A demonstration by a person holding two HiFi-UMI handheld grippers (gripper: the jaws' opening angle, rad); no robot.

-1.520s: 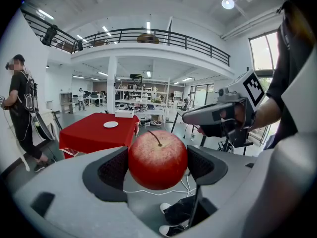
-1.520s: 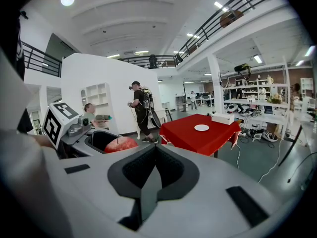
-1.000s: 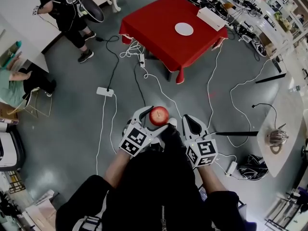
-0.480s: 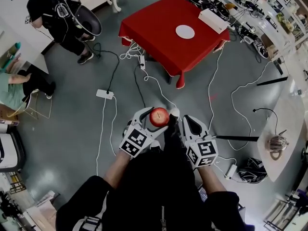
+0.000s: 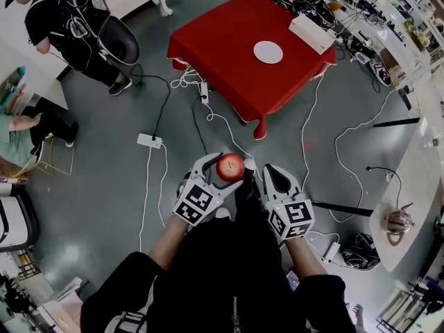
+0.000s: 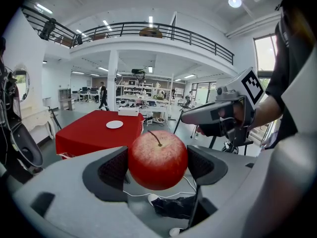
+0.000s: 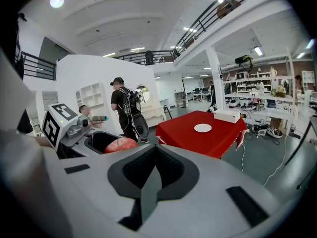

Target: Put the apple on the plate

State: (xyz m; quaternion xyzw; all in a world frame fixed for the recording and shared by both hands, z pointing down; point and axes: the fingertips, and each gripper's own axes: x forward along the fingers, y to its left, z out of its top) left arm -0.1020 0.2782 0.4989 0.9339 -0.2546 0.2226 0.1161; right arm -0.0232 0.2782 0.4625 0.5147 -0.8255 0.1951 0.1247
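Observation:
A red apple with its stem up is held in my left gripper, shut on it; up close the apple fills the gap between the dark pads. My right gripper sits just to the right of it, shut with nothing inside, its jaws pressed together. The apple also shows at the left of the right gripper view. Both are held over the grey floor, well short of the red table. A white plate lies on that table, small and far in the gripper views: plate, plate.
A white box lies on the table's far right corner. Cables and a power strip trail across the floor between me and the table. A person with a backpack stands far left. A white counter runs along the right.
The view has shifted slightly toward the table; the standing person at upper left has moved. Both grippers keep their pose, the apple still held in the left one.

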